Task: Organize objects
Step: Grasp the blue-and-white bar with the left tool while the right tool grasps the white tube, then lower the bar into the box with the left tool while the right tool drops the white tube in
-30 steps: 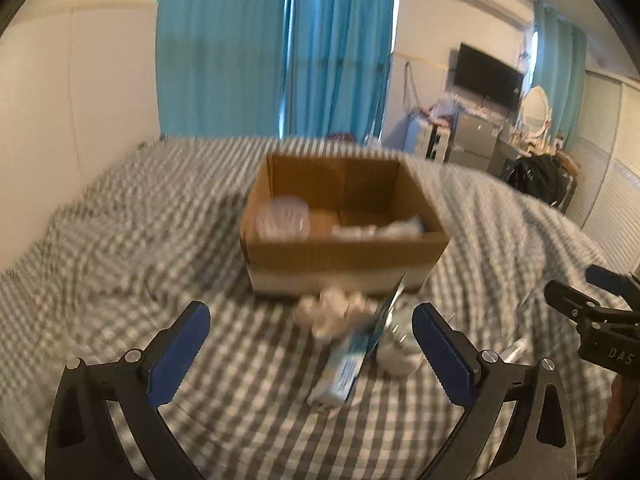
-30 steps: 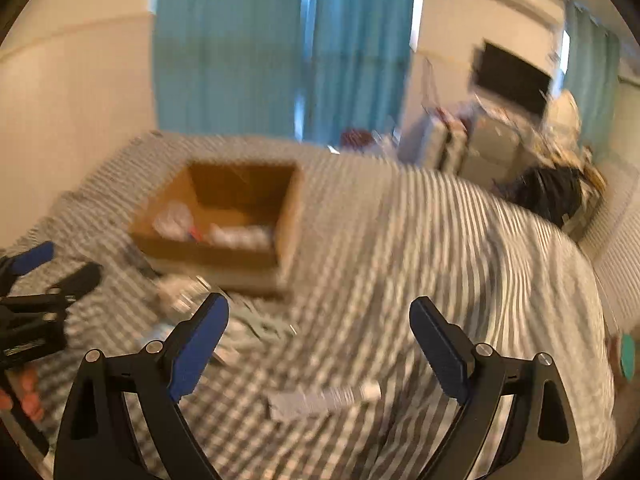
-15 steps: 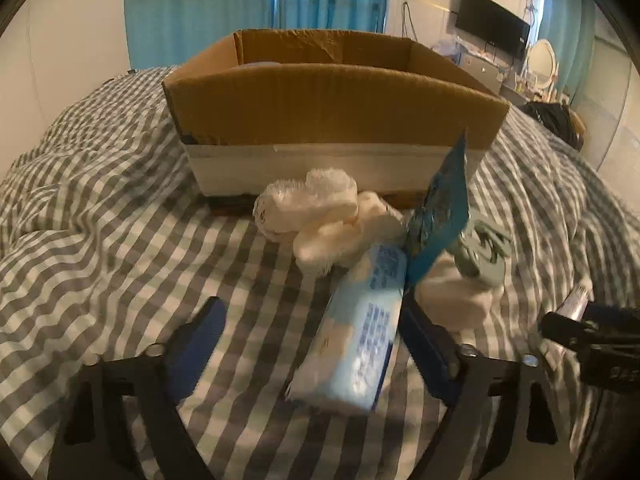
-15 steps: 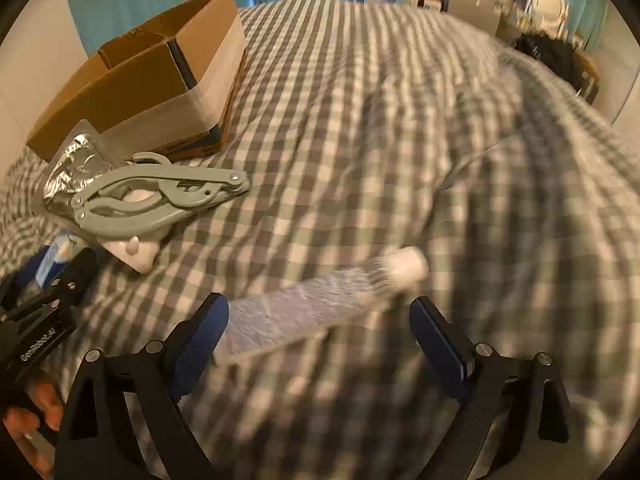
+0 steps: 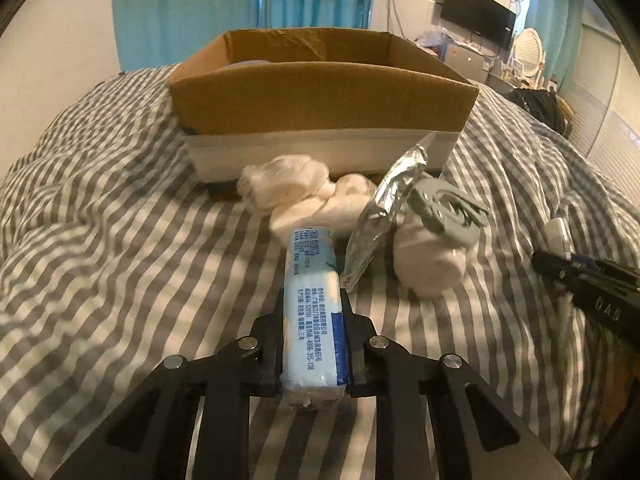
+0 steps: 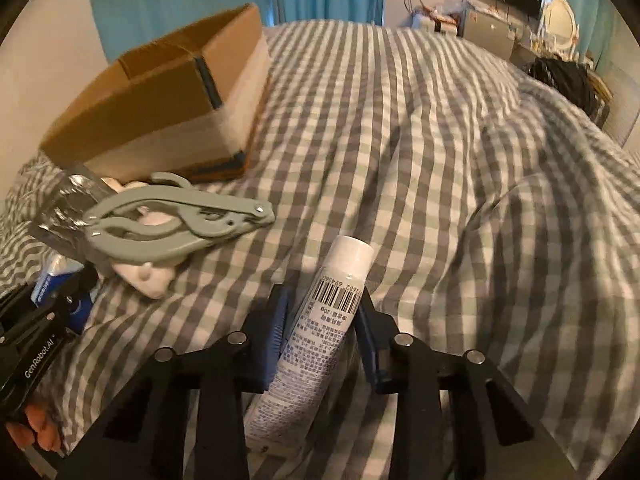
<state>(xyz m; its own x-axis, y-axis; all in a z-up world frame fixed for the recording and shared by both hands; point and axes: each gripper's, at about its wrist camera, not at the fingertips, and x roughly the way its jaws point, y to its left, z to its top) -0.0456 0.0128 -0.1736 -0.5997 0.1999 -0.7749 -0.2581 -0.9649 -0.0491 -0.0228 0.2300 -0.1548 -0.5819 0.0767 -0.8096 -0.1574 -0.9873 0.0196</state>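
Observation:
My left gripper (image 5: pixel 312 300) is shut on a light blue packet (image 5: pixel 312 312) lying on the checked bedspread. My right gripper (image 6: pixel 324 300) is shut on a white tube (image 6: pixel 320 336) with a barcode, cap pointing away. A cardboard box (image 5: pixel 320 100) stands behind on the bed; it also shows in the right wrist view (image 6: pixel 160 108). In front of it lie a white cloth bundle (image 5: pixel 304 192), a silver foil pouch (image 5: pixel 384 216), and a grey-green folding hanger (image 6: pixel 172 220) resting on a white object (image 5: pixel 430 264).
The checked bedspread (image 6: pixel 440 160) is rumpled and rises to the right. Blue curtains (image 5: pixel 240 8), a wall TV (image 5: pixel 478 18) and cluttered furniture stand beyond the bed. The right gripper shows at the right edge of the left wrist view (image 5: pixel 592 280).
Both grippers dropped to the bed and closed: the left on the blue packet, the right on the white tube. Both were open half a second ago.

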